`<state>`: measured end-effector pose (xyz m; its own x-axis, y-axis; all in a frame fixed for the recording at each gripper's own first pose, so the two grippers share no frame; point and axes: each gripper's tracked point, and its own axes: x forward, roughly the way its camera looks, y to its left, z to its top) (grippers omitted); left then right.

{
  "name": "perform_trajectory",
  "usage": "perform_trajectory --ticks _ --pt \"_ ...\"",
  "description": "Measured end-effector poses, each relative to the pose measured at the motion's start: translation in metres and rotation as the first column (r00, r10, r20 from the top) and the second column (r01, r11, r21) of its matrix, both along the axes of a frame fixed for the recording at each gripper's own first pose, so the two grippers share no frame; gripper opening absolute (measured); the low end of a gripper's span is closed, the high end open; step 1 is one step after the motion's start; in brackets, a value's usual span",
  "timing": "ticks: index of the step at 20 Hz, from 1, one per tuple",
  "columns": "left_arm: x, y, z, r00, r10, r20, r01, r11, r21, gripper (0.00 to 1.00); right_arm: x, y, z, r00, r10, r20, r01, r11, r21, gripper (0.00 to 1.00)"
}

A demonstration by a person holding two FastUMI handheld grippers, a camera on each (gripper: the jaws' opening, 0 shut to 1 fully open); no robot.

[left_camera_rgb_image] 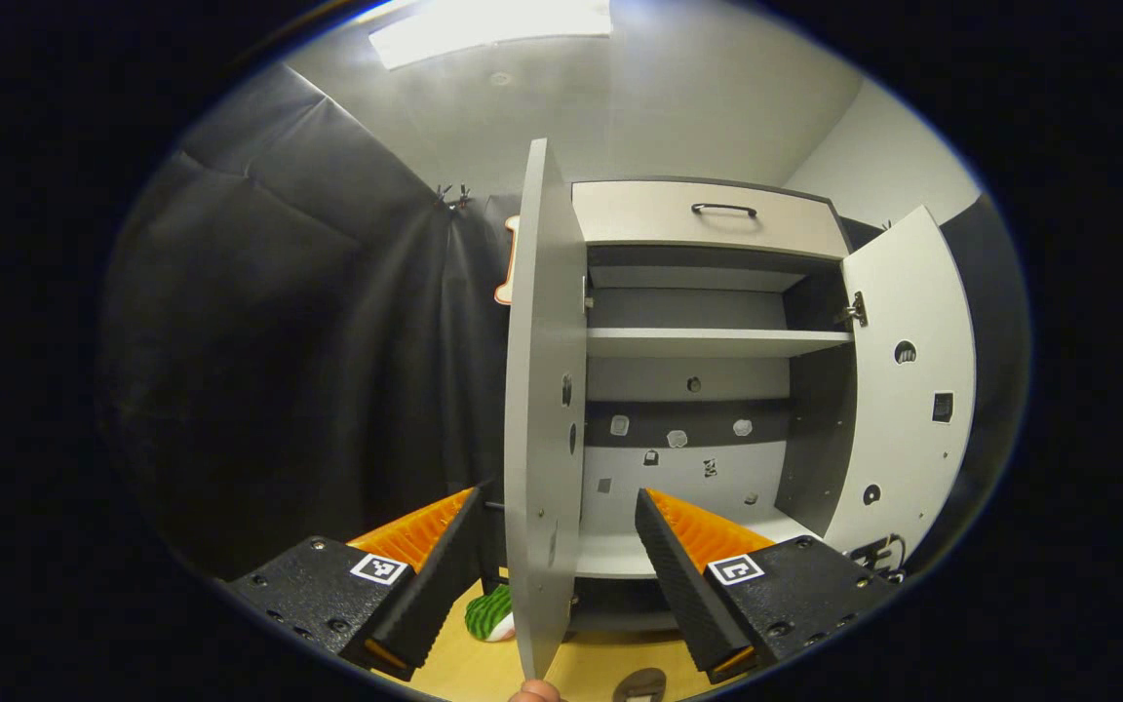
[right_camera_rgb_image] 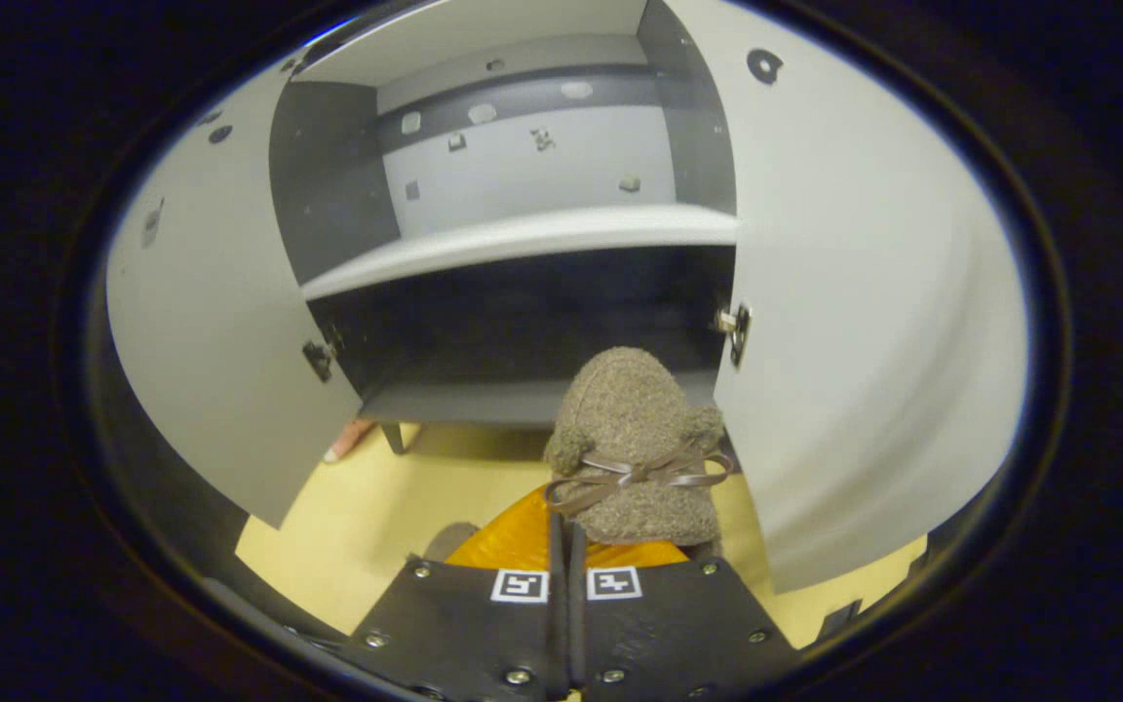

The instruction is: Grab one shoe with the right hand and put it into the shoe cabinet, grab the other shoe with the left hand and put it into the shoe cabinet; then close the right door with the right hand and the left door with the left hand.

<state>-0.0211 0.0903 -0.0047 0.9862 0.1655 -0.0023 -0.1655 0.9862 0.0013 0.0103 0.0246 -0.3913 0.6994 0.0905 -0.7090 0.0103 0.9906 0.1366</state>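
Right now the right gripper [right_camera_rgb_image: 562,546], at the bottom centre of the right gripper view, is pinched on a fuzzy brown shoe [right_camera_rgb_image: 635,439] with a ribbon bow, and the shoe hangs in front of the cabinet's [right_camera_rgb_image: 522,234] dark lower bay at mid frame, just left of the right door [right_camera_rgb_image: 864,292]. My read is that the step in hand is carrying this first shoe in. To do it well, push it straight ahead over the bay's front lip, keep it off the right door's hinge [right_camera_rgb_image: 735,331] beside it, and let go only once the sole rests flat on the floor of the bay, far enough back for the doors to shut

In the left gripper view the left gripper [left_camera_rgb_image: 561,565] is spread wide, holding nothing, its fingers either side of the left door's [left_camera_rgb_image: 542,390] edge, which stands at centre frame; a green-and-white thing [left_camera_rgb_image: 489,614] lies low on the floor [left_camera_rgb_image: 464,673], too hidden to name
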Motion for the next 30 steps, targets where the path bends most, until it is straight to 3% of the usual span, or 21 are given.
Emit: perform_trajectory --ticks 7,8,11,15,19,20,21,30 --pt "0.009 0.004 -0.010 1.000 0.010 -0.009 -0.010 1.000 -0.004 0.93 0.097 0.017 0.108 0.974 0.040 0.225 -0.046 0.999 0.022 0.00" --pt "0.009 0.006 -0.011 1.000 0.016 -0.011 -0.016 1.000 -0.006 0.96 0.115 0.019 0.117 0.967 0.052 0.251 -0.055 0.998 0.006 0.05" --pt "0.007 0.014 -0.019 0.999 0.043 -0.031 -0.043 0.999 -0.010 0.92 0.169 0.024 0.136 0.949 0.080 0.306 -0.075 0.997 -0.028 0.00" --pt "-0.003 0.028 -0.027 0.994 0.099 -0.051 -0.099 0.995 -0.004 0.96 0.244 0.028 0.143 0.932 0.124 0.341 -0.105 0.992 -0.074 0.00" --pt "-0.012 0.041 -0.025 0.987 0.154 -0.046 -0.154 0.988 0.013 0.92 0.298 0.022 0.125 0.948 0.087 0.307 -0.071 0.995 -0.064 0.00" --pt "-0.014 0.044 -0.025 0.985 0.168 -0.048 -0.167 0.986 0.020 0.92 0.308 0.019 0.118 0.953 0.082 0.293 -0.065 0.996 -0.068 0.05" --pt "-0.016 0.048 -0.026 0.982 0.181 -0.052 -0.180 0.983 0.027 0.96 0.314 0.016 0.109 0.959 0.077 0.273 -0.059 0.995 -0.075 0.00" --pt "-0.026 0.053 -0.037 0.971 0.224 -0.086 -0.220 0.974 0.048 0.93 0.334 0.005 0.052 0.994 -0.032 0.106 0.034 0.999 -0.017 0.05"
